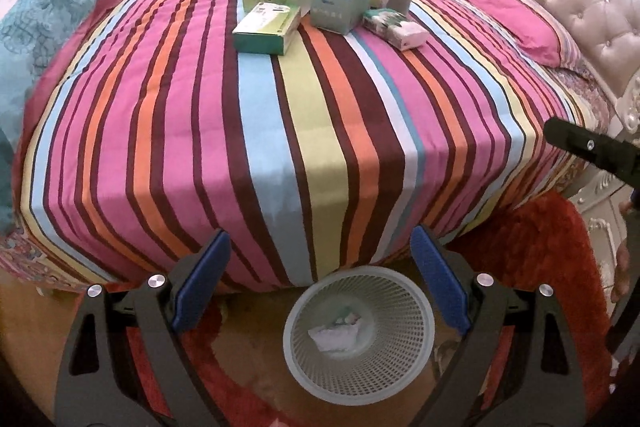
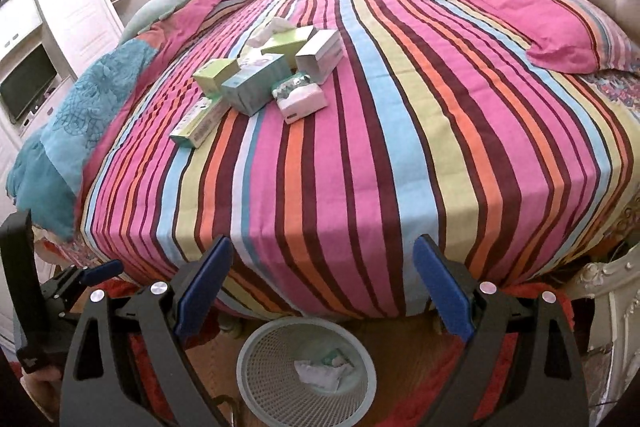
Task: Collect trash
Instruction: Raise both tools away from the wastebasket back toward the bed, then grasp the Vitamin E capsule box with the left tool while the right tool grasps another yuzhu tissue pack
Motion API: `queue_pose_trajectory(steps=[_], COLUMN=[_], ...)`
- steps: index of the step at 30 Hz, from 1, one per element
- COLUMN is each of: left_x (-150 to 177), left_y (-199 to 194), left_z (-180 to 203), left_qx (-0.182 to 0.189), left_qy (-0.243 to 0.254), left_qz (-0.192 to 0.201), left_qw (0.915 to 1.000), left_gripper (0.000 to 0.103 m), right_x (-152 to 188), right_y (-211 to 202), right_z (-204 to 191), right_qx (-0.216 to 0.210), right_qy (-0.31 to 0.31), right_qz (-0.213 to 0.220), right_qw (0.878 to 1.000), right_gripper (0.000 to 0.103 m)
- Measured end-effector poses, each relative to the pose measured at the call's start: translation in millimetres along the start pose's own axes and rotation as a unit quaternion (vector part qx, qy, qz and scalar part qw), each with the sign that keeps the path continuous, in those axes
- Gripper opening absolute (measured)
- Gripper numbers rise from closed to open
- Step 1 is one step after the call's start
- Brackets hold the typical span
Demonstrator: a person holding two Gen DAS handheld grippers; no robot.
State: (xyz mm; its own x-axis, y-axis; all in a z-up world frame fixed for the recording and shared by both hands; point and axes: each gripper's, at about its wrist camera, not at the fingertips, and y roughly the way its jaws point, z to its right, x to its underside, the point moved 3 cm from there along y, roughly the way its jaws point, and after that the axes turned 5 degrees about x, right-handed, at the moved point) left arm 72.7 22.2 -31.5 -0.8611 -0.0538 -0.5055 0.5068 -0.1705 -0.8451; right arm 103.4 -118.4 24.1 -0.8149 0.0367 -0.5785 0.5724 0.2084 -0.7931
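The left gripper (image 1: 320, 263) and the right gripper (image 2: 322, 267) both hang with their blue fingers wide apart and nothing between them, above the near edge of the striped bed (image 1: 280, 107). A cluster of boxes (image 1: 340, 5) and tissue packs (image 1: 396, 25) lies far out on the bedspread, well apart from both grippers. On the floor just below the near bed edge stands a white mesh bin (image 1: 358, 379) with crumpled paper (image 1: 338, 331) at its bottom.

Boxes (image 2: 256, 87) sit clustered on the bed (image 2: 360, 147); a waste basket (image 2: 306, 371) holding a tissue pack (image 2: 322, 367) stands on the floor before it.
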Motion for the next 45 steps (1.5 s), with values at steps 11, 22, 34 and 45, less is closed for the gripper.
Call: queue_pose_trajectory(steps=[11,22,34,45], left_x=[-18,-52,-99,-135], left_y=[4,16,39,71], left_z=[-18,-20,-37,-53], left_qx=[-0.006,-0.012,-0.013,-0.016], left_qy=[-0.026,-0.008,-0.013,-0.012], left_qz=[0.014,0.016,0.023,0.009], left_qw=[0.9996,0.9998,0.9996,0.9998], left_gripper=[0.089,0.089,0.089,0.089], right_x=[-9,-39,-69,-95], right_y=[14,32,62,100], right_z=[-4,-19,-32,-38], right_qx=[0.005,-0.001,0.001,0.004], right_qy=[-0.014,-0.051,-0.086,-0.104], right_qz=[-0.005,-0.004,-0.006,-0.015], right_qw=[1.000,0.999,0.996,0.994], right_gripper=[0.087,0.087,0.087,0.087])
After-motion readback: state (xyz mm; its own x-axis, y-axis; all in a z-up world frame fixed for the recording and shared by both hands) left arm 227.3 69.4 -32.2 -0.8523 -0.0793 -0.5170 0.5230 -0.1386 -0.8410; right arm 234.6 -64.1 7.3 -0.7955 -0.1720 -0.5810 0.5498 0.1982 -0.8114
